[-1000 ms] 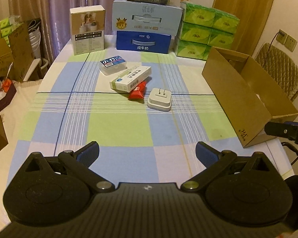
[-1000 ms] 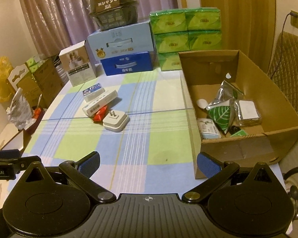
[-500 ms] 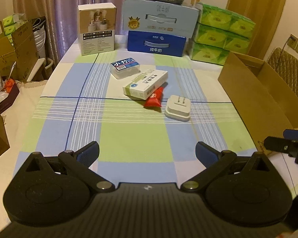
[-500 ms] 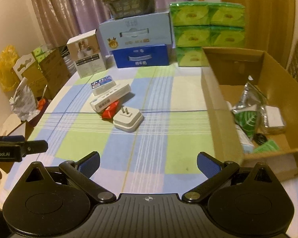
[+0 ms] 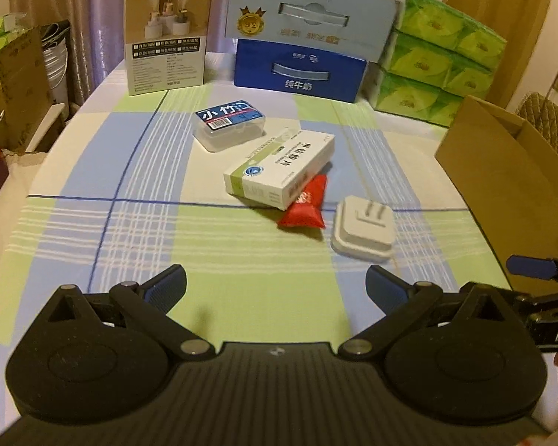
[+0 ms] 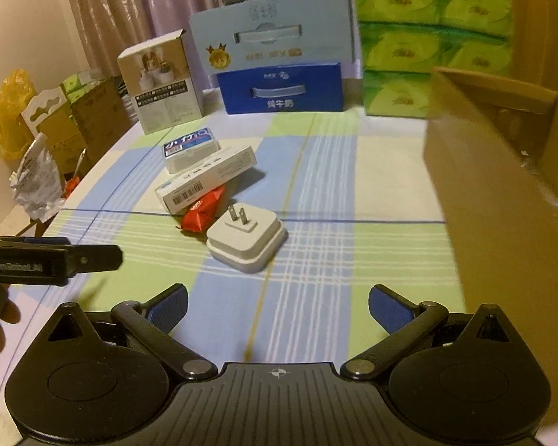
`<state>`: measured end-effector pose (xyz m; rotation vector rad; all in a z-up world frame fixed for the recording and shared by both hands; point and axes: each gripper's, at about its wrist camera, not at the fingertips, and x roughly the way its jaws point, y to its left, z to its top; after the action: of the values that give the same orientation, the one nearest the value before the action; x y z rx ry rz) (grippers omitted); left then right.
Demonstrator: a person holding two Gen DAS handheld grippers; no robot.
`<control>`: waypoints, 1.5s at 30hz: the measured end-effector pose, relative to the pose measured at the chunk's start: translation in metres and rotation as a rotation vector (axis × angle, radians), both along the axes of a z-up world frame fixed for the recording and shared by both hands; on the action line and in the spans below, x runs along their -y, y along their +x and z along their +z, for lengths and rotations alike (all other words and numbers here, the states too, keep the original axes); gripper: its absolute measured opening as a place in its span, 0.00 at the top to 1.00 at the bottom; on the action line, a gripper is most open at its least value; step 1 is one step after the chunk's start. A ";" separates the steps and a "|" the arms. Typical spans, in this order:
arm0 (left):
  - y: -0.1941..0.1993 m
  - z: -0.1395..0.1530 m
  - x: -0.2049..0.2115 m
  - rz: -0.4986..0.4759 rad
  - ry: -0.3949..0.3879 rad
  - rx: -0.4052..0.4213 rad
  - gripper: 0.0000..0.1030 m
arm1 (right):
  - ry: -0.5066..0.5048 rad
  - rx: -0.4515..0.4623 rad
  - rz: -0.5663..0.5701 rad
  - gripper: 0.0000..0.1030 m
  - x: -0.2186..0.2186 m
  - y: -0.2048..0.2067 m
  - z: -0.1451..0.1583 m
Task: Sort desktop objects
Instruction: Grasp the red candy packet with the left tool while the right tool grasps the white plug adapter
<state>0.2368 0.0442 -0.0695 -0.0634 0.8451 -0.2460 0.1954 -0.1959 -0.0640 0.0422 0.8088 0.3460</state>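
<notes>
Four loose things on tabletop (image 5: 74, 245), cardboard box (image 6: 502, 200) at right edge.

Plug adapter (image 6: 246, 241) nearest right gripper (image 6: 277, 306), prongs up. Judged hard plastic, smooth, fairly dense; take by flat side walls, not prongs.

Red snack packet (image 5: 304, 204) partly under medicine carton (image 5: 279, 165). Packet soft, crinkly; carton light, stiff card, grip across narrow sides.

Clear plastic case (image 5: 228, 124) farther back, judged slippery.

Left gripper (image 5: 275, 286) and right gripper: jaws spread wide, holding nothing.

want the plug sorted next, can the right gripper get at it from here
Probably yes. The plug lies alone on the cloth just ahead of the open right gripper, nothing between; the red packet beside it sits clear of its right side.
</notes>
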 end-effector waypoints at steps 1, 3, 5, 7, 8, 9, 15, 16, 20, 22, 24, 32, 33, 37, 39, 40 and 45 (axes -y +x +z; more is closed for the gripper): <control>0.006 -0.006 0.000 -0.001 0.002 -0.009 0.03 | -0.001 0.005 0.008 0.02 -0.002 0.006 -0.005; 0.015 -0.017 0.001 -0.006 0.018 -0.023 0.04 | -0.004 0.014 0.027 0.02 -0.007 0.016 -0.012; 0.022 -0.024 0.002 -0.021 0.024 -0.026 0.04 | -0.010 0.015 0.042 0.02 -0.010 0.025 -0.020; 0.027 -0.028 0.002 -0.027 0.030 -0.025 0.04 | -0.016 0.015 0.055 0.02 -0.013 0.033 -0.026; 0.030 -0.030 0.002 -0.026 0.037 -0.022 0.04 | -0.019 0.014 0.053 0.02 -0.014 0.037 -0.029; 0.033 -0.032 0.002 -0.027 0.042 -0.019 0.04 | -0.015 0.012 0.050 0.02 -0.015 0.041 -0.031; 0.048 -0.035 -0.004 -0.003 0.066 0.008 0.05 | -0.009 0.009 0.041 0.03 -0.025 0.059 -0.039; 0.049 -0.035 -0.007 0.011 0.062 0.010 0.05 | -0.003 0.007 0.043 0.04 -0.028 0.062 -0.040; 0.054 -0.035 -0.019 0.039 0.042 0.018 0.05 | -0.021 0.013 0.046 0.08 -0.042 0.073 -0.044; 0.055 -0.037 -0.023 0.039 0.057 0.016 0.05 | -0.030 0.010 0.034 0.10 -0.048 0.078 -0.046; 0.056 -0.039 -0.025 0.039 0.070 0.014 0.05 | -0.039 0.009 0.029 0.10 -0.054 0.081 -0.049; 0.058 -0.044 -0.024 0.022 0.067 0.003 0.05 | -0.121 0.033 0.036 0.26 -0.069 0.085 -0.059; 0.058 -0.044 -0.023 0.015 0.068 0.004 0.05 | -0.123 0.027 0.030 0.26 -0.065 0.084 -0.059; 0.059 -0.045 -0.013 -0.029 0.051 0.005 0.05 | -0.126 -0.001 -0.002 0.27 -0.049 0.080 -0.055; 0.059 -0.047 -0.005 -0.062 0.045 0.006 0.06 | -0.138 0.002 -0.007 0.27 -0.042 0.078 -0.050; 0.059 -0.047 -0.001 -0.076 0.045 0.007 0.08 | -0.146 0.008 -0.010 0.27 -0.039 0.077 -0.048; 0.062 -0.052 0.019 -0.140 0.001 0.012 0.15 | -0.166 0.028 -0.006 0.27 -0.021 0.072 -0.032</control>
<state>0.2991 0.0254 -0.1215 -0.0015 0.8383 -0.3775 0.2677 -0.1745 -0.0963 -0.1153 0.8072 0.2722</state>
